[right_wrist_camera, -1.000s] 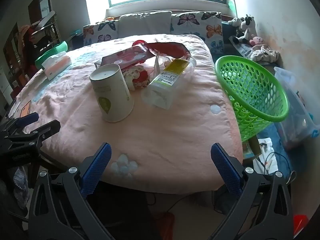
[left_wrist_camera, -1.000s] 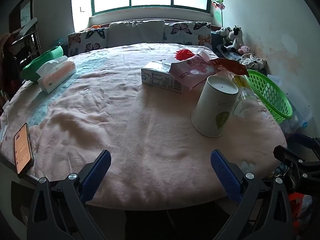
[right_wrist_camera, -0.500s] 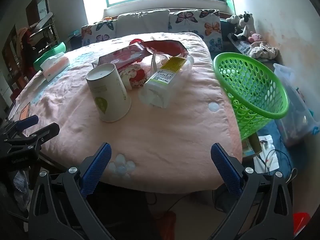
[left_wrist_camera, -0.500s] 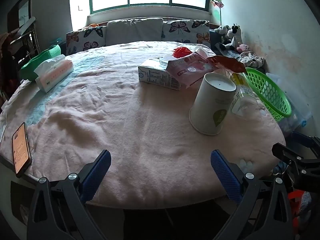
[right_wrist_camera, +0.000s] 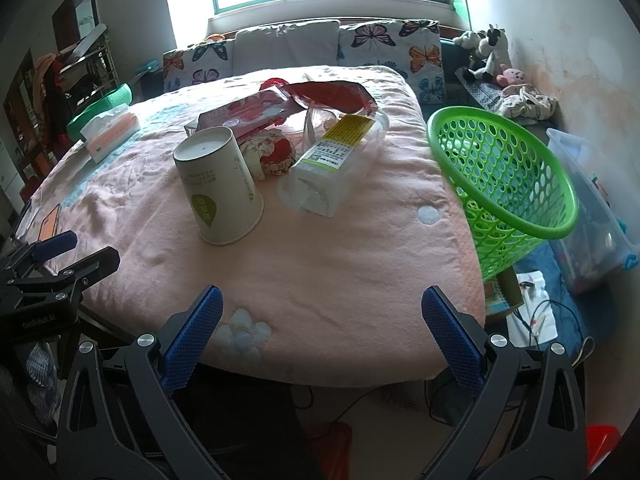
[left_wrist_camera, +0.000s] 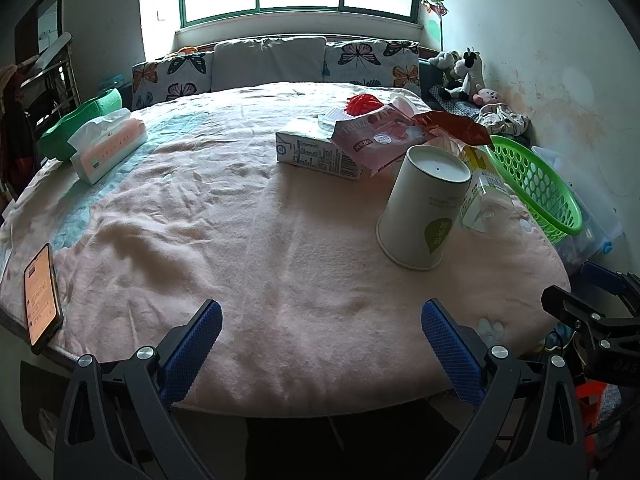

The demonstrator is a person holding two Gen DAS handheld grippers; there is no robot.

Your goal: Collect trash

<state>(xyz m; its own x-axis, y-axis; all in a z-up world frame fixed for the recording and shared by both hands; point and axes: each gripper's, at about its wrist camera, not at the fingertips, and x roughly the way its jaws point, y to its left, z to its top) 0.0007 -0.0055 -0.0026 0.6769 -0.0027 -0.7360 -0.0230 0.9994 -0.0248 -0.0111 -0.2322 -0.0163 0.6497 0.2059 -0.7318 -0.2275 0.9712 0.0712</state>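
Note:
An upside-down white paper cup [left_wrist_camera: 424,208] [right_wrist_camera: 218,186] stands on the pink blanket-covered table [left_wrist_camera: 240,240]. Beside it lie a clear plastic bottle [right_wrist_camera: 334,160] [left_wrist_camera: 482,196], a milk carton [left_wrist_camera: 316,154], a pink wipes pack [left_wrist_camera: 376,136] [right_wrist_camera: 248,114], a red wrapper [right_wrist_camera: 340,94] and a crumpled floral wrapper [right_wrist_camera: 272,152]. A green mesh basket [right_wrist_camera: 504,176] [left_wrist_camera: 532,184] stands off the table's right edge. My left gripper [left_wrist_camera: 320,344] is open and empty at the table's near edge. My right gripper [right_wrist_camera: 320,332] is open and empty at the near right edge.
A tissue box [left_wrist_camera: 108,148] and a green container [left_wrist_camera: 80,124] sit at the table's far left. A phone [left_wrist_camera: 40,300] lies at the near left edge. Butterfly cushions [left_wrist_camera: 372,60], soft toys [left_wrist_camera: 464,72] and a clear storage bin [right_wrist_camera: 592,216] lie behind and right.
Both grippers have shifted slightly, so the table appears a little lower and nearer in each view. Both stay open; no object has moved.

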